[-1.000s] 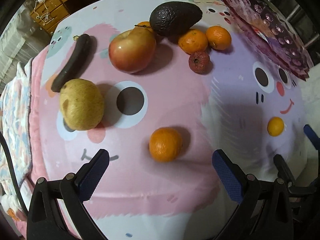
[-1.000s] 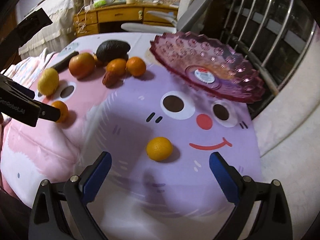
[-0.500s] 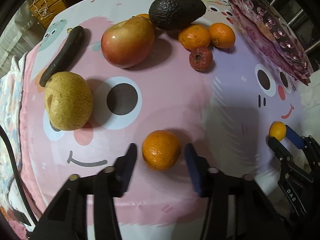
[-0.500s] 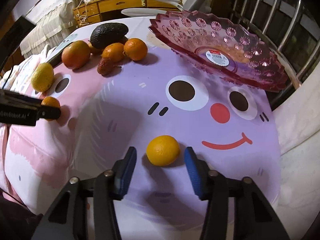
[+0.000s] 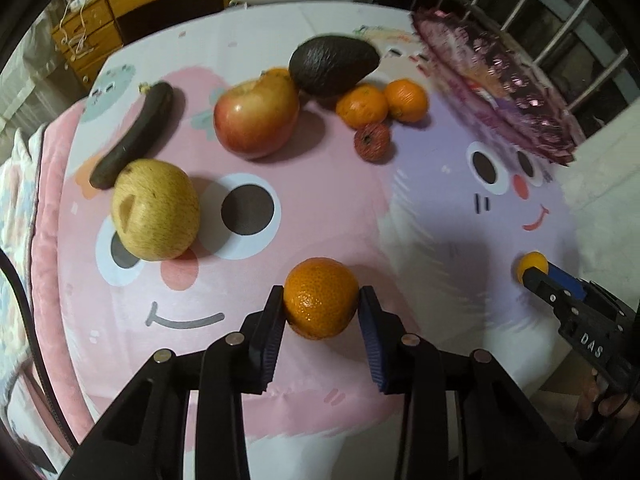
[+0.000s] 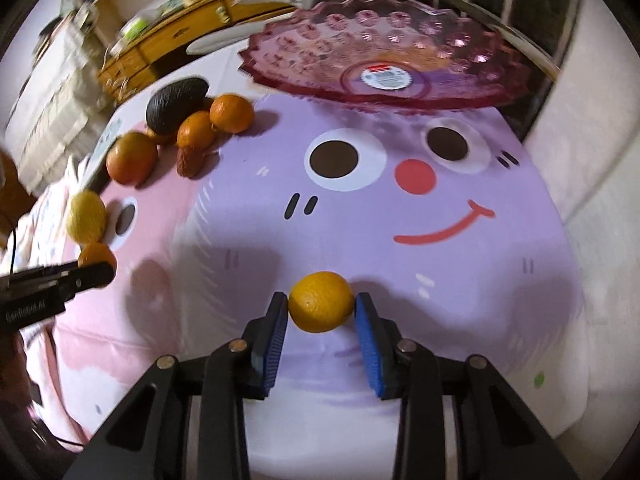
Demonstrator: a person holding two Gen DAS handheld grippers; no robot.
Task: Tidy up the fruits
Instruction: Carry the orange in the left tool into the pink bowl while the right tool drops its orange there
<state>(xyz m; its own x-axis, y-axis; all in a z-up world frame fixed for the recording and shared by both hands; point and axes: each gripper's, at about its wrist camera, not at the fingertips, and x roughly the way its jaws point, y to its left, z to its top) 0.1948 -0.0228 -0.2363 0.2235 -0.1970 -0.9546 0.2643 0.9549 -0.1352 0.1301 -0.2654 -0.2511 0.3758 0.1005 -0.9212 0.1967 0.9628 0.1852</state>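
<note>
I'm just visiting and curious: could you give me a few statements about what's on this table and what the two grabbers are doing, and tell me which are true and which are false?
1. The left gripper is closed on an orange. True; its jaws have just been closing on it.
2. The right gripper is open and holds nothing. False: it is clamped on a small yellow-orange citrus, having just closed.
3. The pink glass dish already holds fruit. False: only a sticker shows inside it.
4. A dark avocado lies beside the red apple. True.
5. The yellow pear sits in the dish. False: it rests on the cartoon cloth.
</note>
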